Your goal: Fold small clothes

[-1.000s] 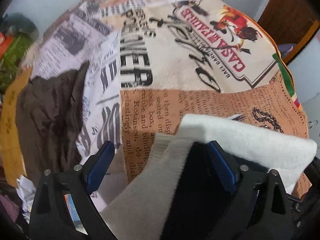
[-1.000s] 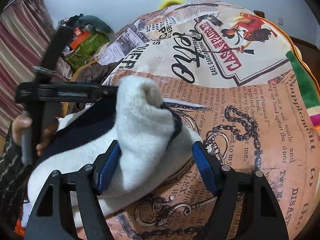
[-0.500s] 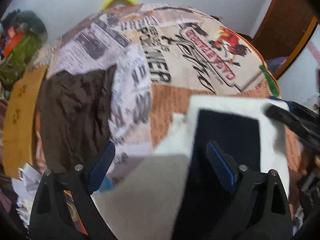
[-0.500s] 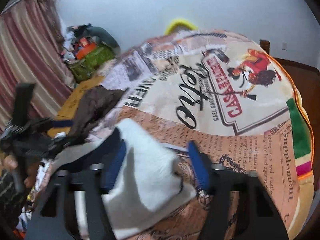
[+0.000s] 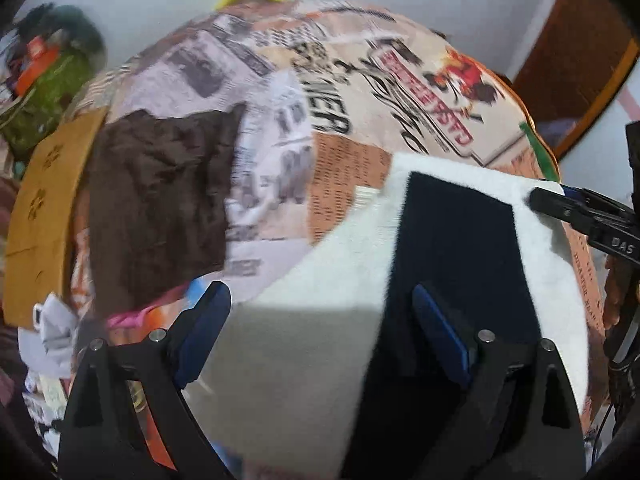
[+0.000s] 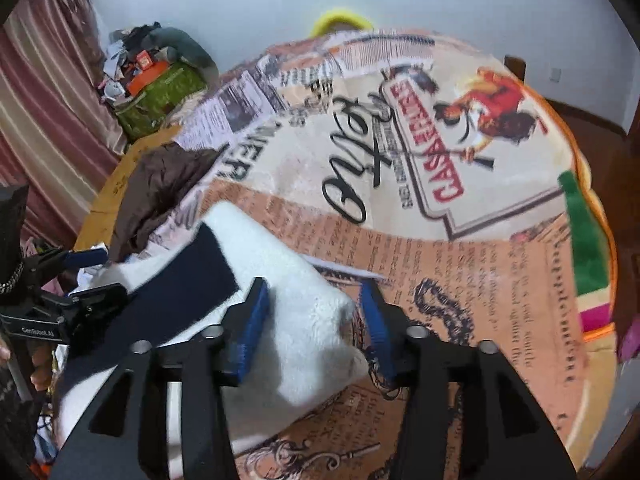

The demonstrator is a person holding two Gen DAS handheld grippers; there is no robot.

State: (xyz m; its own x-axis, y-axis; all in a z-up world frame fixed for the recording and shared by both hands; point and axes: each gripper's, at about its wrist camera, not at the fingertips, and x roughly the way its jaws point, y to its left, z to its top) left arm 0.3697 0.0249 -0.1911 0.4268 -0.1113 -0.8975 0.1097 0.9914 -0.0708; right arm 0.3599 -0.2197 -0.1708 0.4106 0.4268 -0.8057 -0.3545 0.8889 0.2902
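Observation:
A small white knit garment with a dark navy panel [image 5: 460, 248] hangs stretched above the printed bedspread [image 5: 340, 92]. My left gripper [image 5: 320, 336] looks wide apart in its own view, with the garment draped between its fingers. In the right wrist view the left gripper [image 6: 86, 304] is pinched on the garment's left edge. My right gripper [image 6: 316, 328] is partly closed, with the white corner [image 6: 308, 332] bunched between its blue pads. In the left wrist view the right gripper [image 5: 560, 204] pinches the white edge.
A crumpled brown garment [image 5: 160, 208] lies on the left of the bed, also in the right wrist view [image 6: 156, 188]. A cardboard sheet [image 5: 44, 216] lies beside it. A cluttered green box [image 6: 160, 96] and curtains [image 6: 36, 92] stand at left. A wooden door [image 5: 580, 52] is at right.
Both grippers have lifted the garment off the bed and spread it out between them. The right gripper's jaws have narrowed around the white corner. The views are blurred by motion.

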